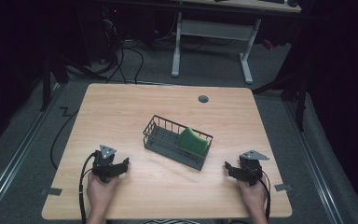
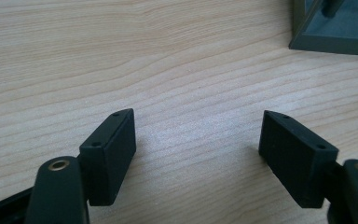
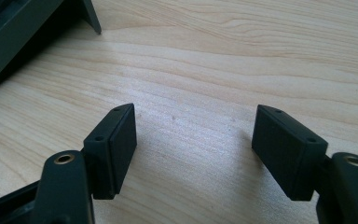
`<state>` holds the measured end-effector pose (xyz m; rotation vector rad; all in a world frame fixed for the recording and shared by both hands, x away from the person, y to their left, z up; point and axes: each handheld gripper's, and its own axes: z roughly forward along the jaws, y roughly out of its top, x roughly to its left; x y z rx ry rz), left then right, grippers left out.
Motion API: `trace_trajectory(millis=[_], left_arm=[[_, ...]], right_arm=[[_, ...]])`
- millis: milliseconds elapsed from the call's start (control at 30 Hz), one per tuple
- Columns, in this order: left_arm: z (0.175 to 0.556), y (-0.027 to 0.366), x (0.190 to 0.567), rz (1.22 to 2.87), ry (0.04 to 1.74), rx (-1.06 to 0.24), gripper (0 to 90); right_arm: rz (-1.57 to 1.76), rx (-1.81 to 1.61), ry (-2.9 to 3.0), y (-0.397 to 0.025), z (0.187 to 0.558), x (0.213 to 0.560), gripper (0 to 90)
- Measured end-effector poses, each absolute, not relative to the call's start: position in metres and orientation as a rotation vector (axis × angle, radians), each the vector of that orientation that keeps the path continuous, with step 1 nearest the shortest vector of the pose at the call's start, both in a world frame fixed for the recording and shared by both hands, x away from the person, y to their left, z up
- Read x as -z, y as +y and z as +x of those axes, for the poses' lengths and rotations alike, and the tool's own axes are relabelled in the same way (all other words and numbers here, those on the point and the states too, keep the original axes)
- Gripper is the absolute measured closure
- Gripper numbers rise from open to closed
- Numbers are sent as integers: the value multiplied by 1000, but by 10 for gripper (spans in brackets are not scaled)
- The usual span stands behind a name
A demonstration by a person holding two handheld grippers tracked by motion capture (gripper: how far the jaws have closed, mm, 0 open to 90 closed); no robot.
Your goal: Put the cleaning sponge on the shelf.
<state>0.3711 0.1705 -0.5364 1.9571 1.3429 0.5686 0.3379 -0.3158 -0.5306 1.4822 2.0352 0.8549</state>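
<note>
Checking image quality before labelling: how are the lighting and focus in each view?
High view: the light wooden table is evenly lit, surroundings dark, green sponge clear. Left gripper view: sharp wood grain, soft shadows under open left tongs. Right gripper view: the same for the right tongs.

We see two black hand-held grippers, the left gripper (image 1: 121, 166) and the right gripper (image 1: 231, 169), each topped with a grey three-cornered plate and trailing a black cable. Their jaws are flat rectangular black blocks with small screw holes, hinged on arms with brass-coloured rivets.
</note>
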Motion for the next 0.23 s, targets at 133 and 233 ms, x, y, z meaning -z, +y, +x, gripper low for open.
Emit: trace_trajectory(millis=[133, 233], left_arm=[[371, 170, 536, 1957, 1344, -570, 278], [371, 171, 536, 1957, 1344, -569, 277]], right_arm=[[1481, -855, 2035, -316, 338, 531, 307], [1481, -855, 2035, -316, 338, 531, 307]])
